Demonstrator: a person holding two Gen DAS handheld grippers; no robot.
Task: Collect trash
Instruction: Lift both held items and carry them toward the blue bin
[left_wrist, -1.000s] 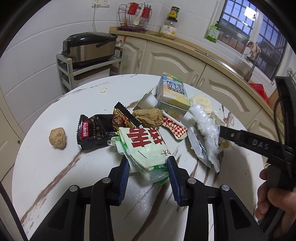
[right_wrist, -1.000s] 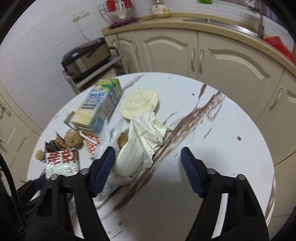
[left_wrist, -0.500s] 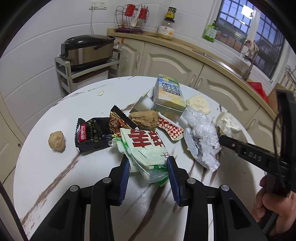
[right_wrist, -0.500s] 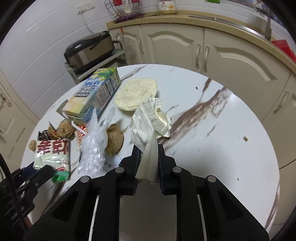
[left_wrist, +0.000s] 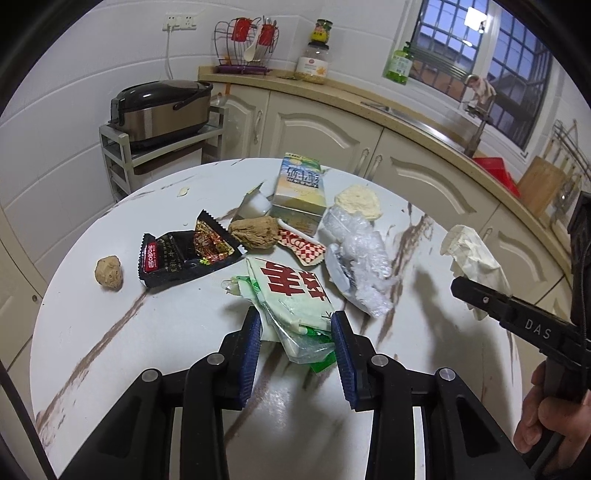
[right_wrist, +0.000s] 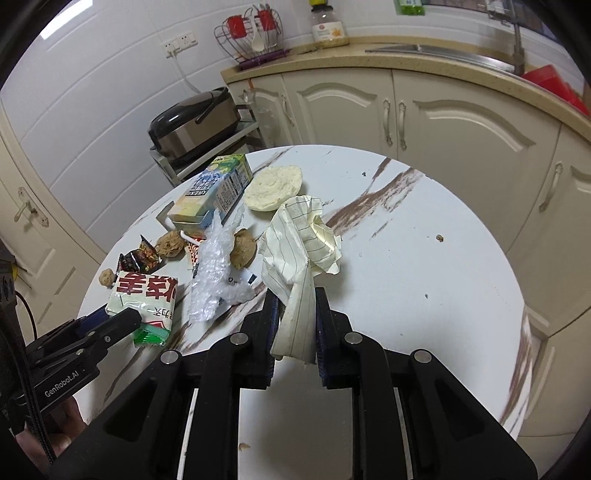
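Right gripper (right_wrist: 295, 310) pinching striped crumpled paper (right_wrist: 301, 240) above worktop (right_wrist: 424, 295); left gripper (left_wrist: 295, 332) spread around green noodle packet (left_wrist: 291, 295)

Litter was spread across the table (left_wrist: 147, 332): a carton (left_wrist: 301, 192) lay at the back, a flatbread (left_wrist: 357, 201) to its right, wrappers (left_wrist: 184, 254) to the left, a packet (left_wrist: 291, 295) in front, and a lump (left_wrist: 108, 272) apart at far left.

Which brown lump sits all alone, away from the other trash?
The small brown lump at the table's left edge; the other two touch the trash pile.
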